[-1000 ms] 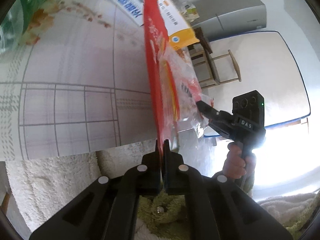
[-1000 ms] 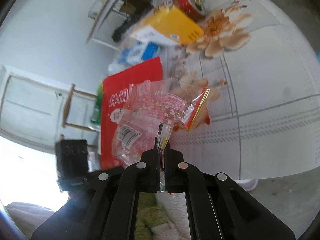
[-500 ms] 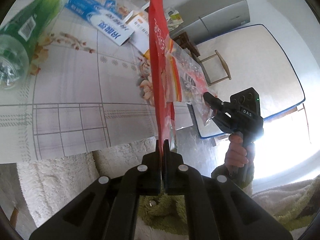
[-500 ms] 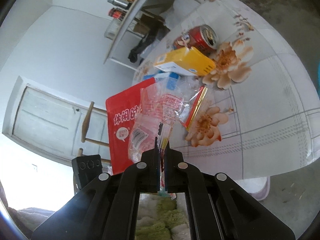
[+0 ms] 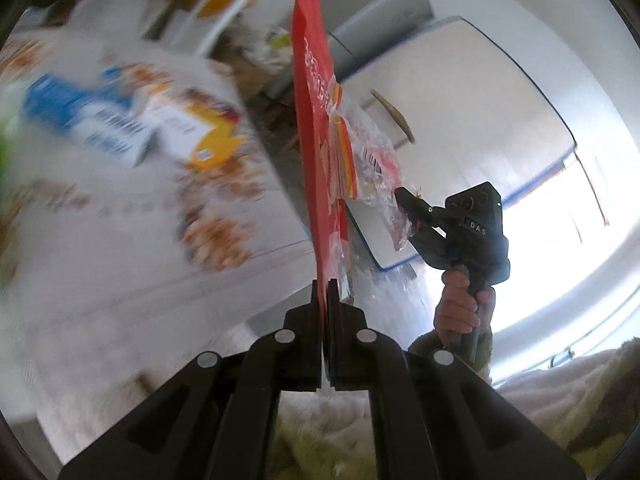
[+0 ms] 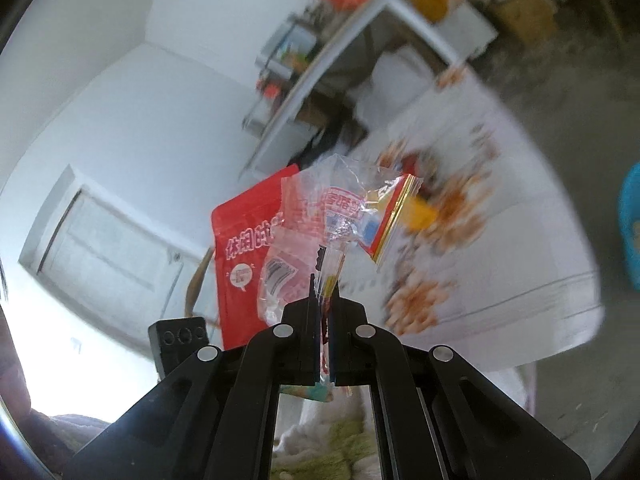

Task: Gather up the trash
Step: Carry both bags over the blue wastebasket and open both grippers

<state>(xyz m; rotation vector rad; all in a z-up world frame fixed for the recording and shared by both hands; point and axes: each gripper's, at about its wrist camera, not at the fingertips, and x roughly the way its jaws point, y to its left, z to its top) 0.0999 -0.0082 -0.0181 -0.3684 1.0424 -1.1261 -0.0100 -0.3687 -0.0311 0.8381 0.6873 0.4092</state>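
My left gripper (image 5: 325, 292) is shut on the bottom edge of a red snack bag (image 5: 316, 128), held upright and edge-on above the table's near edge. The bag also shows in the right wrist view (image 6: 240, 264). My right gripper (image 6: 325, 300) is shut on a crumpled clear plastic wrapper (image 6: 332, 216) with red print and a gold strip, held up just right of the red bag. In the left wrist view the right gripper (image 5: 404, 196) and the wrapper (image 5: 376, 168) are to the right of the bag.
The table (image 5: 120, 208) with a flowered cloth carries a blue and white box (image 5: 80, 120) and a yellow and white box (image 5: 192, 132), both blurred. A blue bin (image 6: 630, 224) stands on the floor at the right. A white shelf unit (image 6: 360, 48) is behind the table.
Both grippers have lifted their wrappers up and away from the table. The views tilted up toward the room, and the table objects now lie lower and blurred.
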